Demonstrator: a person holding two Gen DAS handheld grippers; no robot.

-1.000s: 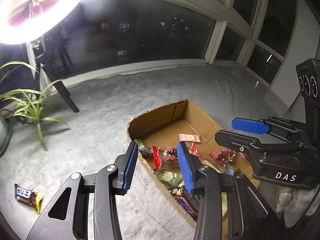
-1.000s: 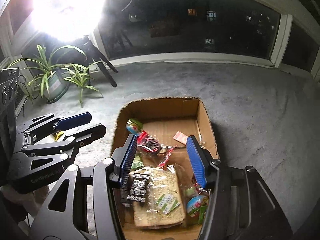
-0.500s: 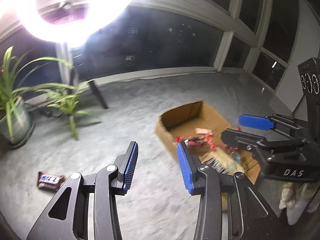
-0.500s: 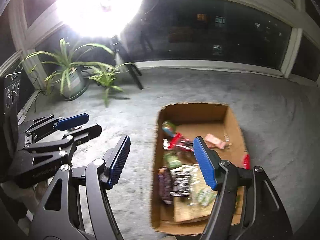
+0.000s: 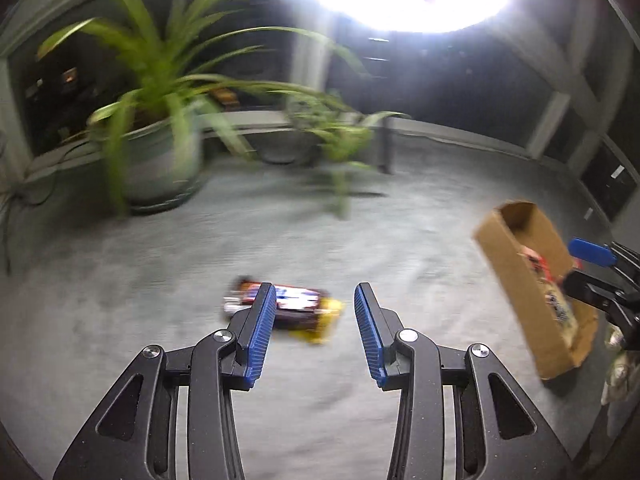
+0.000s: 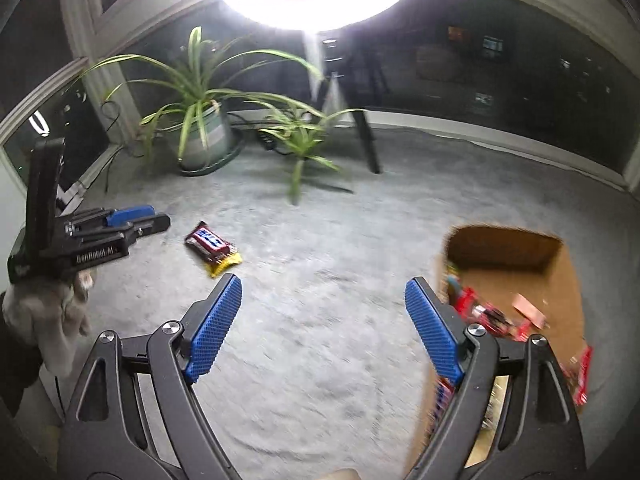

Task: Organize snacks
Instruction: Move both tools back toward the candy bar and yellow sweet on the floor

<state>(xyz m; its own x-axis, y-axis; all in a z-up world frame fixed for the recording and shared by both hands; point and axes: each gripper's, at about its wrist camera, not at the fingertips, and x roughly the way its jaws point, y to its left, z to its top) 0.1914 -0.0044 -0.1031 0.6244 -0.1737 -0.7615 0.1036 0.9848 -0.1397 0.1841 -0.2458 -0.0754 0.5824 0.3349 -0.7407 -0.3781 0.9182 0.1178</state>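
A chocolate bar (image 5: 298,307) in a dark wrapper with a yellow end lies on the grey carpet; it also shows in the right wrist view as the chocolate bar (image 6: 212,246). My left gripper (image 5: 314,292) hovers just short of it, open, with nothing between its blue pads; the left gripper (image 6: 158,217) is held by a gloved hand. Further right, my right gripper (image 6: 324,282) is empty and its jaws are opening wide. To its right stands the cardboard box (image 6: 504,246) with several snacks (image 6: 488,316) inside. In the left wrist view, the box (image 5: 516,272) sits at the far right.
A large potted plant (image 6: 200,128) and a smaller plant (image 6: 300,140) stand at the back by dark windows. A black tripod leg (image 6: 366,140) comes down beside them under a glaring lamp. Grey carpet (image 6: 340,240) lies between the bar and the box.
Both views have swung left, away from the box. The chocolate bar moved from the far left of the left wrist view to just ahead of its fingers. The right jaws have spread wider.
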